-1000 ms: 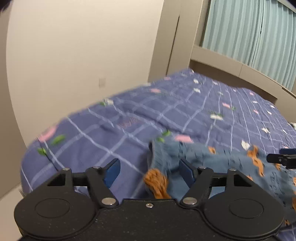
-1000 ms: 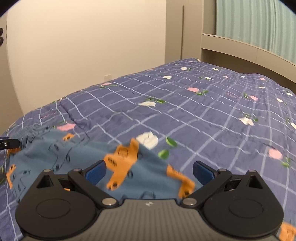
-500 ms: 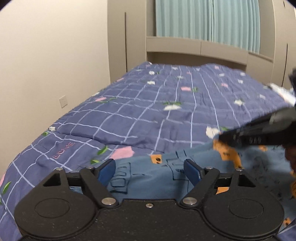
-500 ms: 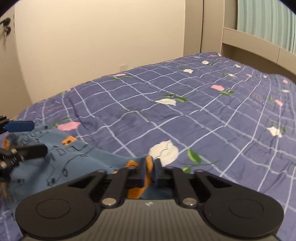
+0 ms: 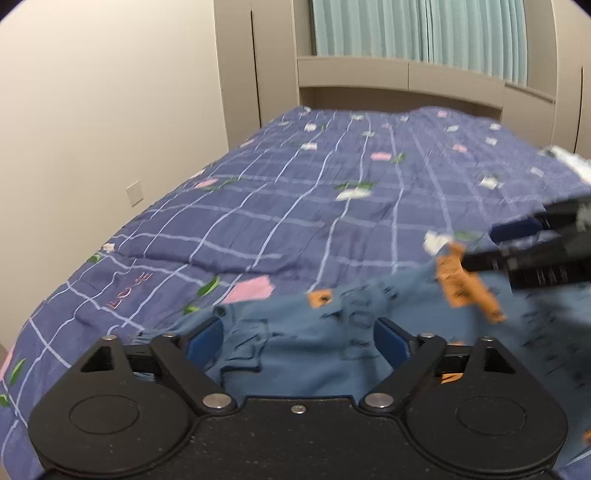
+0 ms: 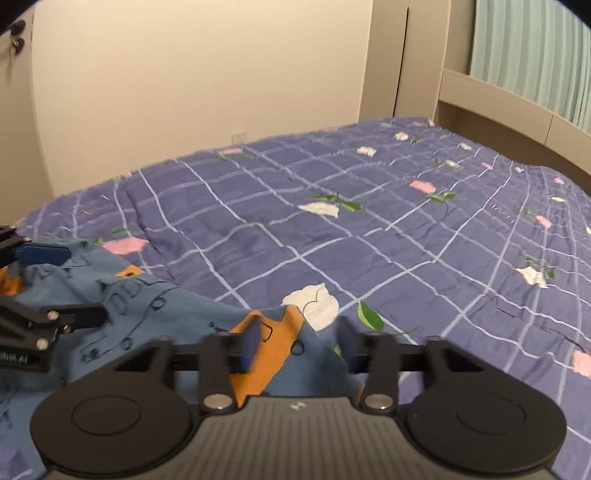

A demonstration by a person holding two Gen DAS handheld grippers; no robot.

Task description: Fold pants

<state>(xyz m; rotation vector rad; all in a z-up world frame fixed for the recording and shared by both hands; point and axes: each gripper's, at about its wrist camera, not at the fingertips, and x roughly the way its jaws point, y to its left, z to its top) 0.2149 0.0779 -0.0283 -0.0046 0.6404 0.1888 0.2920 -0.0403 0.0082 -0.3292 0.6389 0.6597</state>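
The blue pants with orange cartoon prints lie on the near end of the bed; they also show in the right wrist view. My left gripper is open, its blue pads on either side of a bunched edge of the pants. My right gripper is partly open, with the pants' edge and an orange patch lying between its pads. The right gripper also shows at the right of the left wrist view, and the left gripper at the left of the right wrist view.
The bed carries a purple checked quilt with flower prints. A beige wall runs along the left side. A beige headboard shelf and teal curtains stand at the far end.
My right gripper was shut on the pants' edge half a second ago and has now opened partway. My left gripper stayed open and shifted slightly over the pants.
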